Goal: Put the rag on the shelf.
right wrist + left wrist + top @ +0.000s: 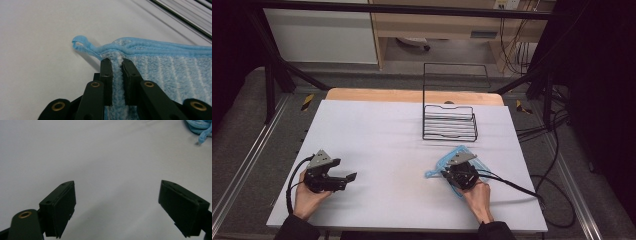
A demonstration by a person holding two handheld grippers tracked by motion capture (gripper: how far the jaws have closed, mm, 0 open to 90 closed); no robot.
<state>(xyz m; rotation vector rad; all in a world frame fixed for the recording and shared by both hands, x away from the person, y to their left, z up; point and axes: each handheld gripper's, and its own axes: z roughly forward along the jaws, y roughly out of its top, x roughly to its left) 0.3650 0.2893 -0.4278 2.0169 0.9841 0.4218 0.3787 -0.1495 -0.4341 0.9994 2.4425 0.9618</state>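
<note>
right hand-held gripper (117, 62): pinching blue towel (160, 67); left hand-held gripper (117, 202): jaws apart

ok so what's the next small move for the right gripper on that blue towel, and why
Probably a short lift. The right gripper has its jaws pinched on a raised fold of the blue striped terry towel near the corner with the hanging loop, while the towel lies flat on the white table. The left gripper is open, apart from it.

On my feed: table (377, 145) evenly bright, bg dark, soft shadows, close-up jaws slightly blurred w/ grain.
</note>
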